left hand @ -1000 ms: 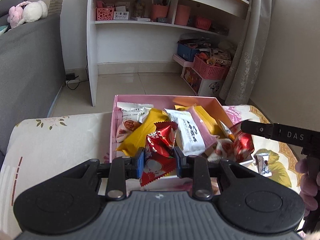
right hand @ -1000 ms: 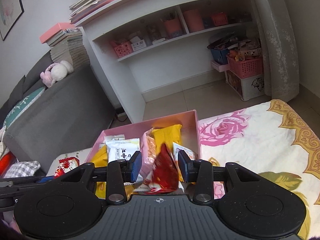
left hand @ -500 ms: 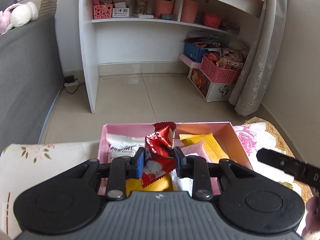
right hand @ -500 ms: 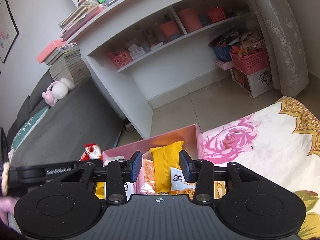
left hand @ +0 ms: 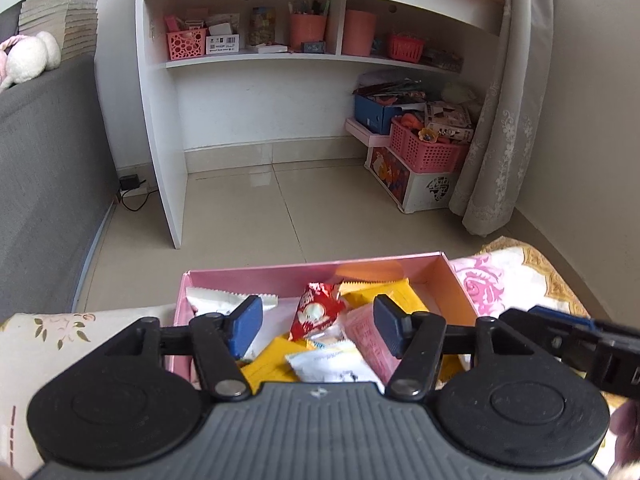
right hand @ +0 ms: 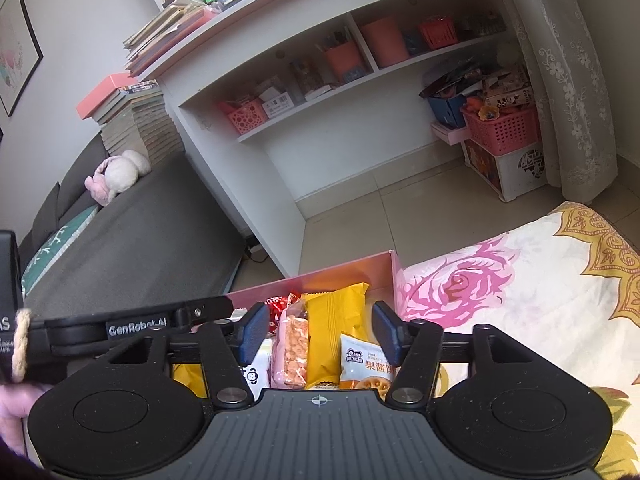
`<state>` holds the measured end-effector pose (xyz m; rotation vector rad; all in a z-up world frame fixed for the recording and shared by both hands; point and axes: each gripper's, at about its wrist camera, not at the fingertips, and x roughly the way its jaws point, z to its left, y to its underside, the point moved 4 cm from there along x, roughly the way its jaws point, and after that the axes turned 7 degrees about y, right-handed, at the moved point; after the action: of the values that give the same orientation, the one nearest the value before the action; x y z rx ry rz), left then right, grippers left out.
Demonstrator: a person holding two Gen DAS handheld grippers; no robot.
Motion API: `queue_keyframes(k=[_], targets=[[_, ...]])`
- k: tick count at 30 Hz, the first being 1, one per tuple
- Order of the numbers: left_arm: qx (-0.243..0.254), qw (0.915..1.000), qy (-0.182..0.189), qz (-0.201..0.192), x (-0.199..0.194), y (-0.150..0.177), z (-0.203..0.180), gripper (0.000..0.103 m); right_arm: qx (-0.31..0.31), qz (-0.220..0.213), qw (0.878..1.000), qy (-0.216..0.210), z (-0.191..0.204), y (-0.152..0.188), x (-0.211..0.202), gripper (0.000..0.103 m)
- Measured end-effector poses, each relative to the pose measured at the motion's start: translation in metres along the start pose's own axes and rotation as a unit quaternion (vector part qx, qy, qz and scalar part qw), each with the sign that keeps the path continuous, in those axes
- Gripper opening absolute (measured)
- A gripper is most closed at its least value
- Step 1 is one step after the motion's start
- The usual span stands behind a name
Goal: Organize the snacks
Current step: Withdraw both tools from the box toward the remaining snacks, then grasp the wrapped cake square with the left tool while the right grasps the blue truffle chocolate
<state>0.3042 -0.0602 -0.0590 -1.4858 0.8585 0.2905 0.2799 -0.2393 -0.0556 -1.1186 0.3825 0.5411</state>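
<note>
The left gripper [left hand: 318, 322] points forward and downward, its jaws opening with blue pads well apart and pressing on nothing. The right gripper [right hand: 316, 330] sits level beside it, tilted down less steeply, its jaws likewise opening and gripping nothing. A hand [right hand: 14, 412] shows at the left gripper's handle, left of the right jaws.

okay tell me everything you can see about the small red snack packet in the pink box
The red snack packet is a small glossy foil-like pouch with crimped, zigzag ends and a pale round picture on its front. It lies tilted on top of the other wrappers in the pink box, leaning against a yellow packet behind it. It sits between the left gripper fingers, whose jaws are opening and not touching it. In the right wrist view only its top shows.
</note>
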Motion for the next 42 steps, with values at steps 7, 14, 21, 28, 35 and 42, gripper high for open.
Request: queue_keyframes(k=[7,14,21,28,35,42], targets=[[-0.002,1.0000,0.003,0.002,-0.025,0.015,0.000,0.076,-0.018,-0.004,1.000,0.006,0.009,-0.002,-0.028,0.085],[0.009,0.9999,-0.004,0.008,-0.052,0.036,-0.002,0.091,-0.047,-0.010,0.998,0.028,0.011,-0.007,-0.064,0.097],[0.018,0.9997,-0.010,0.009,-0.077,0.058,-0.003,0.100,-0.048,-0.017,0.997,0.058,0.000,0.002,-0.091,0.100],[0.025,0.9993,-0.021,0.018,-0.092,0.089,-0.005,0.103,-0.056,-0.008,0.994,0.098,-0.009,0.020,-0.102,0.101],[0.003,0.9995,-0.016,0.028,-0.096,0.119,-0.004,0.103,-0.075,0.003,0.990,0.121,-0.011,0.042,-0.104,0.102],[-0.008,0.9997,-0.006,0.023,-0.092,0.139,-0.007,0.103,-0.081,0.015,0.983,0.164,-0.029,0.074,-0.096,0.102]])
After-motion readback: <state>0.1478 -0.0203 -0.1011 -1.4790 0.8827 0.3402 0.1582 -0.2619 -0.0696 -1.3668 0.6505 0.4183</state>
